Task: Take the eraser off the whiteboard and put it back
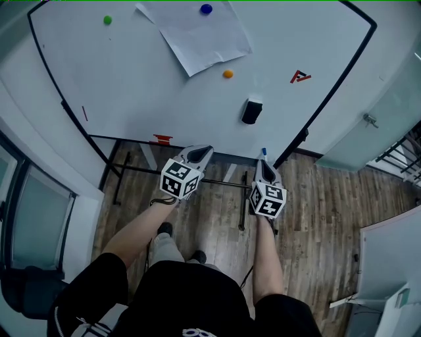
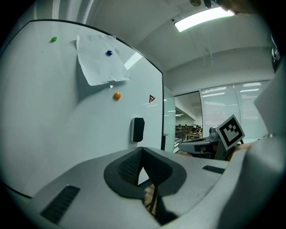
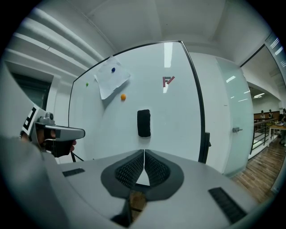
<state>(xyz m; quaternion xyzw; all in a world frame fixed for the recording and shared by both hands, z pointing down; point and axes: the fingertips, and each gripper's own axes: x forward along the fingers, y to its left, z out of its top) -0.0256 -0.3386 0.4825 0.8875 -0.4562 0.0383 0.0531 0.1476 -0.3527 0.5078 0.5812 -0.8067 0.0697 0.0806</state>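
Note:
The black eraser (image 1: 252,110) sticks to the whiteboard (image 1: 131,79), low on its right half; it also shows as the eraser (image 2: 138,129) in the left gripper view and the eraser (image 3: 143,123) in the right gripper view. My right gripper (image 1: 264,160) hangs a short way in front of the board, just below the eraser, jaws shut and empty; its tips (image 3: 144,152) meet. My left gripper (image 1: 202,153) sits to its left, also shut with nothing held, tips (image 2: 142,149) touching.
A sheet of paper (image 1: 195,33) is pinned by a blue magnet (image 1: 206,9). An orange magnet (image 1: 227,74), a green magnet (image 1: 107,20) and a red logo (image 1: 300,77) are on the board. The board's stand legs (image 1: 131,170) cross the wooden floor. A glass door (image 1: 385,125) is at right.

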